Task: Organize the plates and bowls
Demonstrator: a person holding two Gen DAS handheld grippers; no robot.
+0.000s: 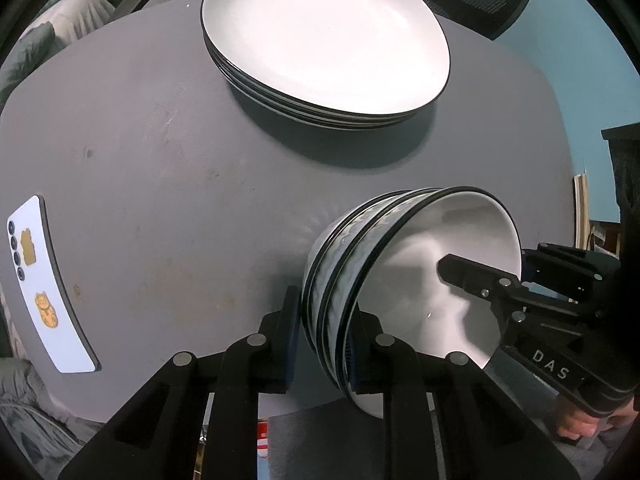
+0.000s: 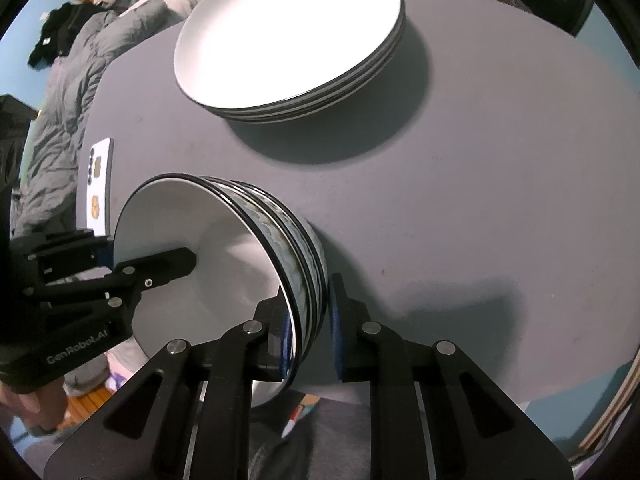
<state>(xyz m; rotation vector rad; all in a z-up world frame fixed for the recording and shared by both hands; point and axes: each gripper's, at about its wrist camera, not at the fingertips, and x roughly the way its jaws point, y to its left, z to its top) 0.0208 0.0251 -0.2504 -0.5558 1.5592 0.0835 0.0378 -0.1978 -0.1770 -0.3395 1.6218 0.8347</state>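
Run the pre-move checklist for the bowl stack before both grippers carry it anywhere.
1. Left gripper fingers straddle the rim of the bowl stack, one inside, one outside: ok.
2. Right gripper fingers straddle the opposite rim: ok.
3. Bowls nested flush, rims aligned: ok.
4. Pads actually pressing the rim on both sides: cannot tell; a small gap seems visible at the outer fingers.
5. Table free between bowls and plate stack: ok.
6. Phone lies apart from the bowls, near the table edge: ok.
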